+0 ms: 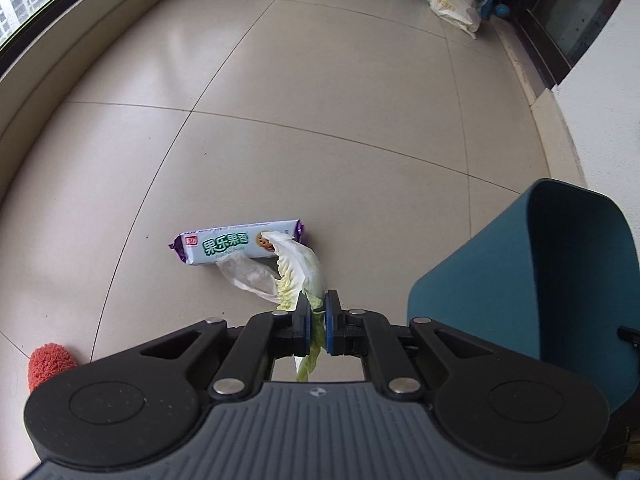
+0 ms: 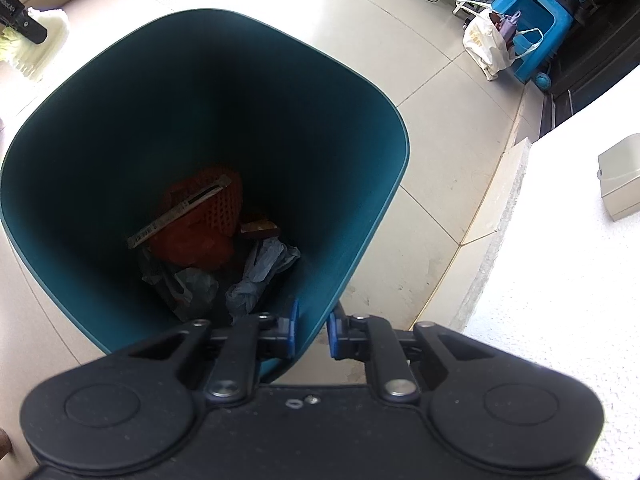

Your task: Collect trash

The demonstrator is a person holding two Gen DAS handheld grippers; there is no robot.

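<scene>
Teal bin [image 2: 352, 184], pale green cabbage leaf [image 1: 298, 268]

Beige tiled floor [image 1: 320, 80] with a biscuit packet [image 1: 236, 246] and a crumpled clear plastic bag [image 1: 250, 278] lying mid-floor. A white tote bag [image 1: 452, 0] sits near the far wall, and an orange fuzzy thing [image 1: 48, 364] pokes in at the near left.

The bin [image 1: 560, 280] runs off the left wrist view's right edge. An orange fuzzy thing [image 1: 48, 364] is half hidden behind the left hand-held gripper [image 1: 318, 312]. In the right wrist view, the trash [image 2: 200, 236] at the bin's bottom lies too dark to identify fully.
</scene>
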